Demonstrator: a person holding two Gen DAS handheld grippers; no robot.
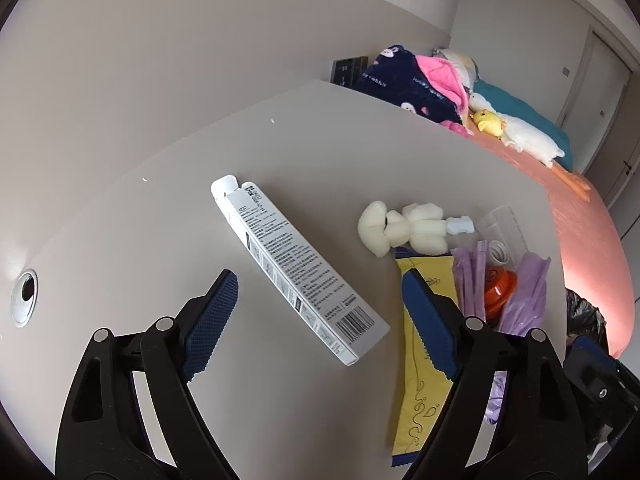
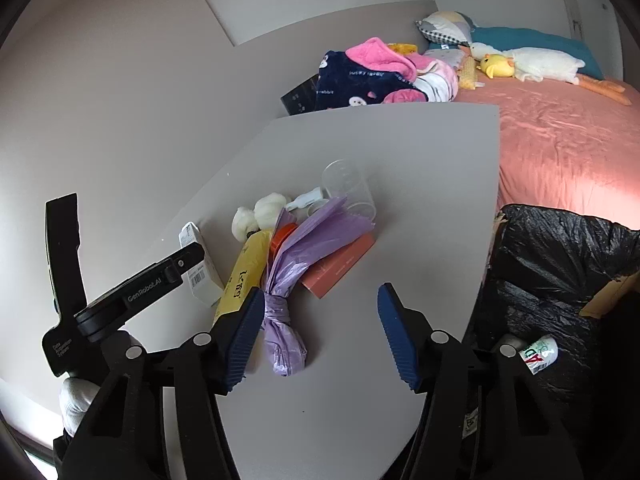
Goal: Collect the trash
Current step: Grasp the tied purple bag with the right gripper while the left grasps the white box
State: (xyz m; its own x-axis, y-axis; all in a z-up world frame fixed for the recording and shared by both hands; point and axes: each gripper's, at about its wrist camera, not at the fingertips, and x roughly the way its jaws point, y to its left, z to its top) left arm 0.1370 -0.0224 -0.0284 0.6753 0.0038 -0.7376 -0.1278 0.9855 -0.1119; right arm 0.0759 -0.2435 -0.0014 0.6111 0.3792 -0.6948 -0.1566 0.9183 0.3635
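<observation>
On the grey table (image 1: 168, 208) lies a long white printed box (image 1: 296, 264). My left gripper (image 1: 320, 280) is open above it, one blue pad on each side, neither touching. Its right finger covers part of a yellow wrapper (image 1: 420, 364). Beyond are a white foam figure (image 1: 404, 228), an orange lid (image 1: 498, 284) and a clear cup (image 1: 500, 224). My right gripper (image 2: 320, 294) is open over the table, and the knotted end of a purple plastic bag (image 2: 296, 248) lies just inside its left finger. A salmon box (image 2: 340, 264) sits under that bag.
A bin lined with a black trash bag (image 2: 560, 280) stands off the table's right edge, a printed container (image 2: 540, 354) inside. A pink bed (image 2: 560, 140) with plush toys and clothes lies behind. The left tool's black body (image 2: 132, 296) crosses the right view. A cable grommet (image 1: 25, 298) is at the table's left.
</observation>
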